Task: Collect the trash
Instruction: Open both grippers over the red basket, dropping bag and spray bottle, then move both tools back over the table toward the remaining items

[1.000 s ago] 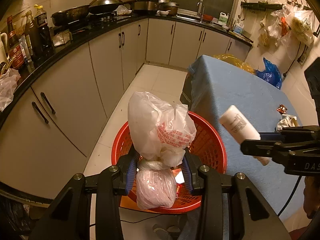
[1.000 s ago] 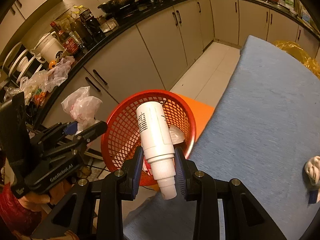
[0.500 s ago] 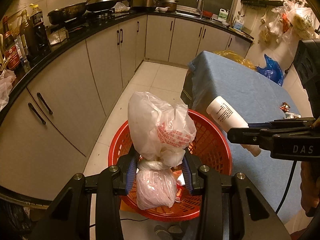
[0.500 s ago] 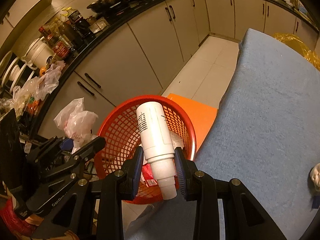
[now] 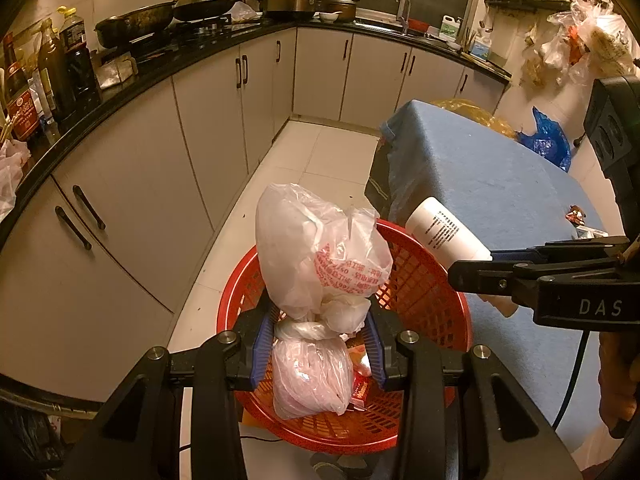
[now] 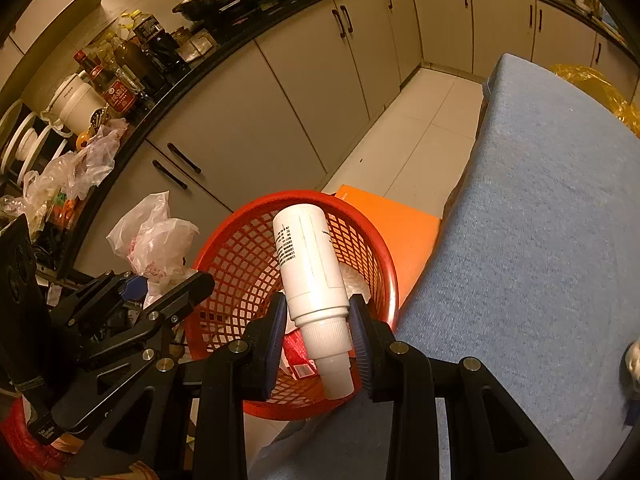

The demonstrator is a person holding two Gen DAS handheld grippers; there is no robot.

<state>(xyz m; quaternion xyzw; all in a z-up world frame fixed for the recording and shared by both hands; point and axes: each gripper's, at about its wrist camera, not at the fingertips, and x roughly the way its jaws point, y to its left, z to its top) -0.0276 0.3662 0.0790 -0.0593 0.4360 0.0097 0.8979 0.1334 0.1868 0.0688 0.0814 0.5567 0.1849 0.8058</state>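
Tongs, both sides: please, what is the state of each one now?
Left tongs: closed on the knotted plastic bag.
Right tongs: closed on the white bottle.

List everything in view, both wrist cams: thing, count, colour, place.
plastic bag: 1, white with red print, knotted, clamped in left gripper over the basket
bottle: 1, white, clamped in right gripper above the basket
basket: 1, red mesh, on floor beside table, some trash inside
table: 1, blue cloth
woks: 2, dark, on stove
sauce bottles: several, dark, on counter
blue bag: 1, behind table
left gripper: black, blue pads
right gripper: black, blue pads
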